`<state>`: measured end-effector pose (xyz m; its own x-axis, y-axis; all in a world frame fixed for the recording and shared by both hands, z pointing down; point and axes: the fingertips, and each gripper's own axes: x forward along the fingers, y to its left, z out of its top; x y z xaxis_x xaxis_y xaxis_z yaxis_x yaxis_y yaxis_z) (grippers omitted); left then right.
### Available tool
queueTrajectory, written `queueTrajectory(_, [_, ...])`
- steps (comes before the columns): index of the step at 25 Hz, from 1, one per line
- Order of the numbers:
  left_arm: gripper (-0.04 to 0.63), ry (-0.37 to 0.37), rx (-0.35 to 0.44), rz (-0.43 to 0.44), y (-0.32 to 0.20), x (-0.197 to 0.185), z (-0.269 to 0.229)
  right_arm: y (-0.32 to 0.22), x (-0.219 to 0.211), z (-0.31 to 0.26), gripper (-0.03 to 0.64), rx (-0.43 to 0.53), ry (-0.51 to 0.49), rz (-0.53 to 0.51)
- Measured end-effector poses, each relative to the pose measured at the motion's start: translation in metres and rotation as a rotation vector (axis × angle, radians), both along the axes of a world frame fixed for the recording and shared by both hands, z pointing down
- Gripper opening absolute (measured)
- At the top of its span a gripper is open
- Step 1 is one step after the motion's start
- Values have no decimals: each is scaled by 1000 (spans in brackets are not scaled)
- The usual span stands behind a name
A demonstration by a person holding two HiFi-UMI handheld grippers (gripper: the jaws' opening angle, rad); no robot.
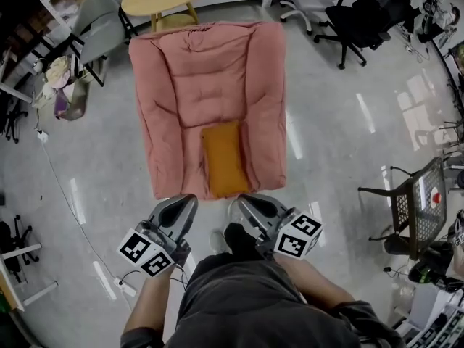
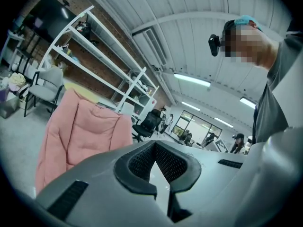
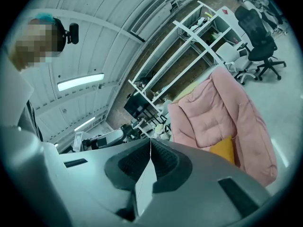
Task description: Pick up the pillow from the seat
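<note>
Before the pink chair's [image 1: 206,56] front edge, the left gripper [image 1: 185,200] and right gripper [image 1: 246,200] point forward side by side, claws closed on nothing. The orange pillow [image 1: 223,158] lies on the seat [image 1: 181,114]; open floor [image 1: 326,151] flanks the chair.

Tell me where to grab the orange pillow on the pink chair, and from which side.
Take the pillow by its near short edge, coming in low from the front of the chair. It lies flat and lengthwise on the seat, with that end at the open front lip and padded sides along its long edges. The left gripper and right gripper are shut, so open them first.
</note>
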<state>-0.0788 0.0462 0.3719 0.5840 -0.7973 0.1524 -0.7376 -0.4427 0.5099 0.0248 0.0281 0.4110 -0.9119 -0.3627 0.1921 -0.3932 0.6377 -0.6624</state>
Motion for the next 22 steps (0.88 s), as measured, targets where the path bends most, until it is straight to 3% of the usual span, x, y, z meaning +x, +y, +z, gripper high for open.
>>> queueTrajectory(11, [9, -25, -95, -40, -64, -5, 44, -55, -1, 67, 15, -100, 38, -18])
queueTrajectory(22, [9, -55, -228, 54, -88, -7, 128, -59, -6, 174, 15, -227, 69, 67])
